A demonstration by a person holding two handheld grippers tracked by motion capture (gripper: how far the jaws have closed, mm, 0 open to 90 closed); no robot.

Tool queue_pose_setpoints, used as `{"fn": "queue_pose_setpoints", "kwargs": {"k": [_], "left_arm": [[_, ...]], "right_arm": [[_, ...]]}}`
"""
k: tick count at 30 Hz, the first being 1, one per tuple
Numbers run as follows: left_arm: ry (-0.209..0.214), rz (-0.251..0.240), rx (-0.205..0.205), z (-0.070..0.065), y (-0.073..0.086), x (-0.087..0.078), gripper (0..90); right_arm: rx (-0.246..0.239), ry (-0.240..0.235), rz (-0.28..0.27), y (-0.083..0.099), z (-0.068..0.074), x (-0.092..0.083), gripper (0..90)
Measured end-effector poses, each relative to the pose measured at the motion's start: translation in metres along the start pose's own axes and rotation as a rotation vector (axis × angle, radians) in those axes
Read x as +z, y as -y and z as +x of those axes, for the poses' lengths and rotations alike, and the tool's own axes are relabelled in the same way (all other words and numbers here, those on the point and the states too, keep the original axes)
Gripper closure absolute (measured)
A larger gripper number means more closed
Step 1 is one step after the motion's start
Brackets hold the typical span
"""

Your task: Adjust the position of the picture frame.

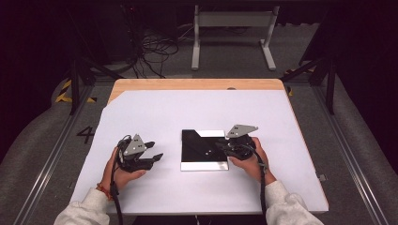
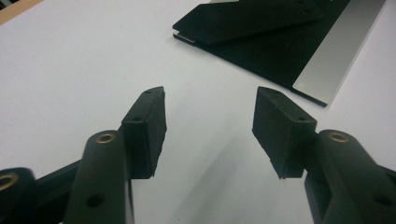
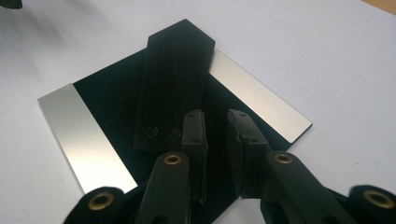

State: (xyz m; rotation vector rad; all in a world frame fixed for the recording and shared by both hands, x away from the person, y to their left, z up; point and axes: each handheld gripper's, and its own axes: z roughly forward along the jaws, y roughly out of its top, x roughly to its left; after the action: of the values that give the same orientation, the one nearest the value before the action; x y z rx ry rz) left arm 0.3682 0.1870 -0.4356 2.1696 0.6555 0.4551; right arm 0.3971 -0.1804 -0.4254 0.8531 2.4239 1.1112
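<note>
White paper covers the wooden table, leaving wide bare room on every side of one square black plate with two silvery edge strips. One black flat bar lies on it. The left gripper stands wide and empty, apart to the plate's left. The right gripper, narrowly parted, holds nothing over the plate's right edge.
</note>
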Motion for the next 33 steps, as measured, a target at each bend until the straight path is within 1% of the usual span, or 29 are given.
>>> {"fn": "queue_pose_setpoints", "kwargs": {"k": [4, 9, 13, 15, 18, 20, 26, 29, 33], "left_arm": [[0.001, 0.001, 0.003, -0.002, 0.004, -0.003, 41.5], [-0.003, -0.003, 0.002, -0.006, 0.008, -0.008, 35.8], [-0.025, 0.006, 0.003, -0.009, 0.013, -0.010, 31.9], [-0.019, 0.007, -0.007, -0.010, 0.016, -0.012, 28.8], [-0.032, 0.011, 0.000, -0.013, 0.019, -0.014, 26.4], [-0.034, 0.010, 0.006, -0.015, 0.021, -0.017, 25.7], [-0.023, 0.000, 0.006, -0.018, 0.025, -0.022, 24.5], [-0.027, 0.007, 0.015, -0.020, 0.028, -0.023, 24.5], [-0.028, 0.014, 0.012, -0.021, 0.031, -0.025, 24.0]], "right_arm": [[-0.007, -0.004, 0.001, -0.001, 0.002, 0.001, 77.1], [-0.012, -0.009, -0.002, -0.002, 0.005, 0.001, 76.2], [-0.011, -0.008, -0.005, -0.003, 0.006, 0.002, 73.9], [-0.012, -0.011, -0.007, -0.003, 0.006, 0.002, 73.7], [-0.011, -0.011, -0.008, -0.004, 0.007, 0.002, 73.4], [-0.015, -0.011, -0.007, -0.004, 0.007, 0.003, 72.9], [-0.017, -0.013, -0.007, -0.006, 0.010, 0.005, 71.5], [-0.025, -0.024, -0.005, -0.007, 0.011, 0.006, 70.5], [-0.026, -0.026, -0.002, -0.008, 0.012, 0.008, 70.5]]}}
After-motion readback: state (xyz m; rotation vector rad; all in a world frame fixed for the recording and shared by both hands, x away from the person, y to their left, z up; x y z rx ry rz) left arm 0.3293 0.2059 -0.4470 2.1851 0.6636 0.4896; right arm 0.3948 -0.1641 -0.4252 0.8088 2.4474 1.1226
